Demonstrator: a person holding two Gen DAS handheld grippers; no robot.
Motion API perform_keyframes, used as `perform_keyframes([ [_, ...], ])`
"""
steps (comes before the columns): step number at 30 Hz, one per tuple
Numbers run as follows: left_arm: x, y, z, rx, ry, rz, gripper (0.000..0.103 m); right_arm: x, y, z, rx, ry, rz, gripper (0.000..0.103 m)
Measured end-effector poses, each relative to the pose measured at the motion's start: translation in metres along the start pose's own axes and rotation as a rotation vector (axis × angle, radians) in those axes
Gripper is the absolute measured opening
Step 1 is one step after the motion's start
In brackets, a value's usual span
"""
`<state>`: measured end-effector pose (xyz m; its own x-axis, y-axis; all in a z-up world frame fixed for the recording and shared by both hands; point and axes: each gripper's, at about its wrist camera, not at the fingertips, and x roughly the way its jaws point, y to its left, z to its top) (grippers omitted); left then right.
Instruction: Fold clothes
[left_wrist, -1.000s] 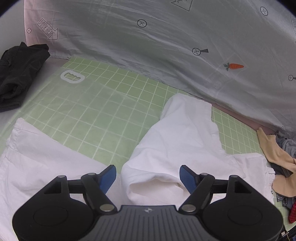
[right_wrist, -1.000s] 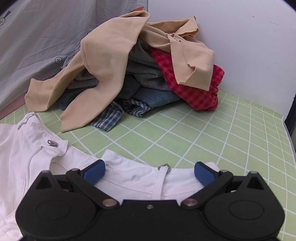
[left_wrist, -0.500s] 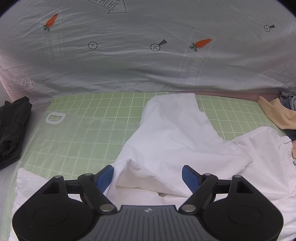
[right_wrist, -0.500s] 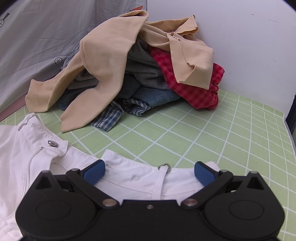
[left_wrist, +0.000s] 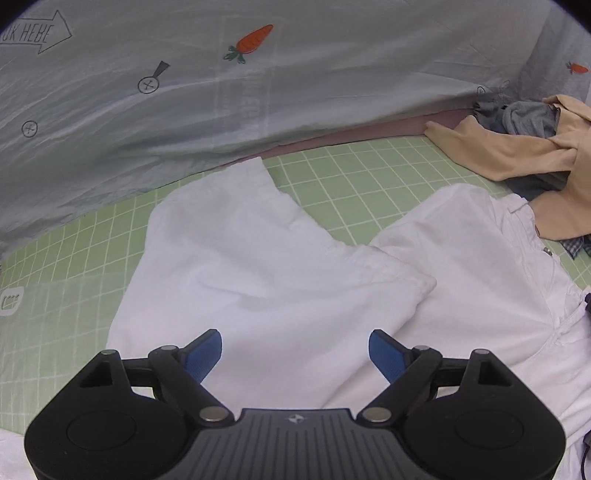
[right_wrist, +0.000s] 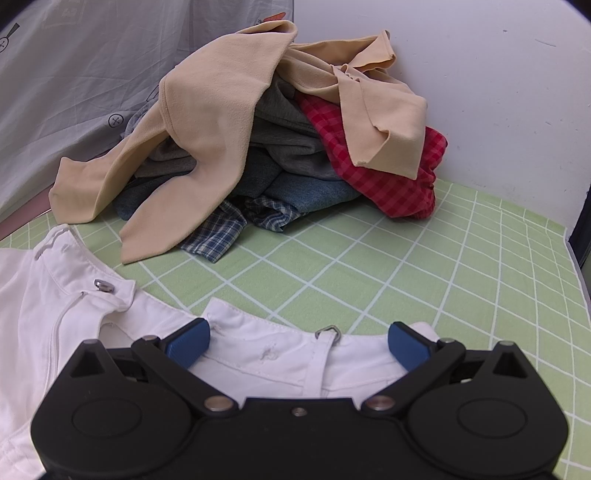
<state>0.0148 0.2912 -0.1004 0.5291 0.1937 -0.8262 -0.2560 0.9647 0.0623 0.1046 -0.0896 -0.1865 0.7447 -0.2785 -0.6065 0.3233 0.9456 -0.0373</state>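
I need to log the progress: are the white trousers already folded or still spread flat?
Partly folded: one leg of the white cotton trousers lies doubled back over the garment, while the waistband lies flat, unbuttoned.

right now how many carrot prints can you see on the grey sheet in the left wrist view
2. One carrot print sits top centre of the grey sheet; a smaller carrot is at the far right edge. More may lie outside the view.

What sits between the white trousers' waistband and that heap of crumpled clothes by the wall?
In the right wrist view, only bare green checked mat separates the white trousers' waistband from the heap of crumpled clothes.
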Motion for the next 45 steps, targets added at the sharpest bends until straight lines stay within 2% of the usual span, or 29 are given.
perform_keyframes([
  [4, 0.024, -0.014, -0.006, 0.042, 0.072, -0.049, 0.087, 0.0, 0.0, 0.0, -0.002, -0.001, -0.002, 0.103],
  [6, 0.028, -0.017, -0.008, 0.032, 0.089, -0.084, 0.087, 0.0, 0.001, 0.0, -0.004, -0.001, -0.005, 0.103],
  [10, 0.033, -0.005, -0.007, -0.041, 0.109, -0.076, 0.087, 0.0, 0.001, 0.0, -0.008, -0.002, -0.007, 0.103],
  [11, 0.035, -0.002, -0.007, -0.06, 0.114, -0.073, 0.081, 0.0, 0.001, 0.0, -0.009, -0.002, -0.007, 0.103],
  [12, 0.036, 0.001, -0.007, -0.078, 0.119, -0.071, 0.066, -0.001, 0.001, 0.0, -0.01, -0.002, -0.008, 0.103],
  [13, 0.037, 0.004, -0.007, -0.097, 0.124, -0.069, 0.056, -0.001, 0.001, 0.0, -0.011, -0.003, -0.009, 0.103],
  [14, 0.039, 0.007, -0.007, -0.115, 0.129, -0.066, 0.042, -0.001, 0.002, 0.0, -0.011, -0.003, -0.009, 0.103],
  [15, 0.04, 0.01, -0.006, -0.134, 0.134, -0.064, 0.023, -0.001, 0.002, 0.0, -0.012, -0.003, -0.01, 0.103],
  [16, 0.04, 0.017, -0.006, -0.155, 0.131, -0.056, 0.012, -0.001, 0.002, 0.0, -0.012, -0.003, -0.011, 0.103],
  [17, 0.038, 0.027, -0.006, -0.189, 0.122, -0.053, 0.006, -0.001, 0.002, 0.0, -0.014, -0.004, -0.012, 0.103],
  [18, 0.034, 0.037, -0.007, -0.226, 0.11, -0.049, 0.005, -0.002, 0.002, 0.0, -0.015, -0.004, -0.013, 0.103],
  [22, -0.008, 0.099, -0.012, -0.375, -0.017, 0.113, 0.004, -0.002, 0.003, 0.0, -0.017, -0.005, -0.015, 0.103],
  [24, -0.032, 0.141, -0.022, -0.488, -0.065, 0.206, 0.004, -0.002, 0.003, 0.0, -0.017, -0.005, -0.015, 0.103],
  [27, -0.07, 0.204, -0.045, -0.634, -0.134, 0.395, 0.004, -0.002, 0.003, 0.0, -0.017, -0.006, -0.016, 0.103],
  [30, -0.102, 0.256, -0.08, -0.736, -0.133, 0.625, 0.004, -0.002, 0.003, 0.0, -0.022, -0.007, -0.019, 0.103],
  [31, -0.107, 0.272, -0.093, -0.776, -0.107, 0.669, 0.004, -0.002, 0.004, 0.0, -0.023, -0.007, -0.02, 0.103],
  [33, -0.114, 0.3, -0.124, -0.895, -0.034, 0.71, 0.005, -0.002, 0.004, 0.001, -0.026, -0.008, -0.022, 0.103],
  [35, -0.117, 0.312, -0.152, -0.984, 0.025, 0.686, 0.013, -0.003, 0.005, 0.001, -0.032, -0.01, -0.028, 0.103],
  [37, -0.119, 0.311, -0.169, -1.012, 0.06, 0.694, 0.018, -0.004, 0.008, 0.001, -0.045, -0.014, -0.041, 0.103],
  [39, -0.12, 0.302, -0.175, -0.989, 0.08, 0.706, 0.03, -0.005, 0.012, 0.001, -0.068, -0.019, -0.063, 0.103],
  [43, -0.129, 0.293, -0.172, -0.955, 0.009, 0.669, 0.038, -0.009, 0.03, 0.013, -0.153, 0.035, -0.137, 0.103],
  [44, -0.132, 0.291, -0.171, -0.946, -0.012, 0.66, 0.047, -0.01, 0.035, 0.018, -0.178, 0.056, -0.151, 0.102],
  [45, -0.135, 0.291, -0.168, -0.938, -0.033, 0.686, 0.057, -0.014, 0.04, 0.022, -0.202, 0.054, -0.148, 0.102],
])
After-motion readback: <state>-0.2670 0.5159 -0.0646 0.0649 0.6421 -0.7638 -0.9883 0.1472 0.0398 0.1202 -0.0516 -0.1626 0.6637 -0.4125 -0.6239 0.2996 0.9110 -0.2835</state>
